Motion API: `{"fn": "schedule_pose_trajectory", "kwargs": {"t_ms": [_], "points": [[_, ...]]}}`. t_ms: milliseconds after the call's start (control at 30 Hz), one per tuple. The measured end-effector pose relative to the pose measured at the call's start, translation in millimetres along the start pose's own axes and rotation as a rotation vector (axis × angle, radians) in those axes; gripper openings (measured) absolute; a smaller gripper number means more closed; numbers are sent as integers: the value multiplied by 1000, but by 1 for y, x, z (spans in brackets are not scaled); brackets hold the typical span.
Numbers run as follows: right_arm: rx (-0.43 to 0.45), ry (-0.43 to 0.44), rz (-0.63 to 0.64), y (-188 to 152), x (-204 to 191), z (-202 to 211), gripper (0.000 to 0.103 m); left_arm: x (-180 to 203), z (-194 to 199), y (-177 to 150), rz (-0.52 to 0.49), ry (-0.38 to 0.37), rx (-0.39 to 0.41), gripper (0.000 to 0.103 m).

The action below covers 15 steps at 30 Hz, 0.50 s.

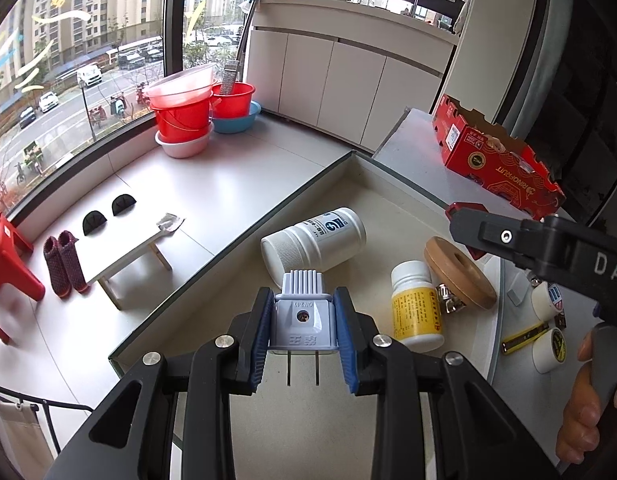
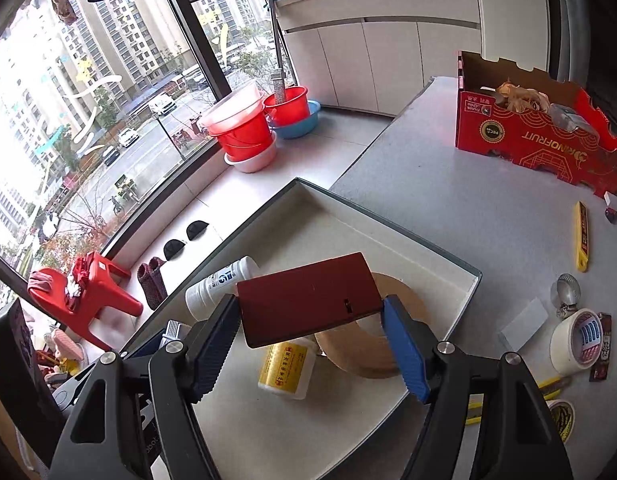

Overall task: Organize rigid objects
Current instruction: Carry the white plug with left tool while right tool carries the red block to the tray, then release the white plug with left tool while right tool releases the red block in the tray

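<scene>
My left gripper is shut on a pale blue plug adapter, prongs toward the camera, held over the shallow white tray. In the tray lie a large white bottle on its side, a yellow-labelled white bottle and a wooden tape ring. My right gripper is shut on a dark red flat box, held above the same tray, over the yellow-labelled bottle and wooden ring. The right gripper also shows in the left wrist view.
A red cardboard fruit box with items in it stands at the back right of the counter. Right of the tray lie a yellow utility knife, tape rolls, a metal clamp and a white card. Floor and red buckets lie left.
</scene>
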State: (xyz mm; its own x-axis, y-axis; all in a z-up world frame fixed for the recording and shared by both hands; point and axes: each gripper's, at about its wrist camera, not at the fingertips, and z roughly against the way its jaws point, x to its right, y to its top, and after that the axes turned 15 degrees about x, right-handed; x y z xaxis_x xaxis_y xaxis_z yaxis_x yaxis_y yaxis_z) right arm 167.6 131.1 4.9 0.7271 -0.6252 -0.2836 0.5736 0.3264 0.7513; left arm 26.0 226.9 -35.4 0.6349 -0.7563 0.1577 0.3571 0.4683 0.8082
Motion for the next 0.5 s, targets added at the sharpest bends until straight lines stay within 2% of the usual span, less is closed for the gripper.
{"fn": "schedule_pose_trajectory", "kwargs": {"t_ms": [500], "points": [[-44,-9,-5,4,8,-36,73,1,-23,-3,-10,11,-47,33]]}}
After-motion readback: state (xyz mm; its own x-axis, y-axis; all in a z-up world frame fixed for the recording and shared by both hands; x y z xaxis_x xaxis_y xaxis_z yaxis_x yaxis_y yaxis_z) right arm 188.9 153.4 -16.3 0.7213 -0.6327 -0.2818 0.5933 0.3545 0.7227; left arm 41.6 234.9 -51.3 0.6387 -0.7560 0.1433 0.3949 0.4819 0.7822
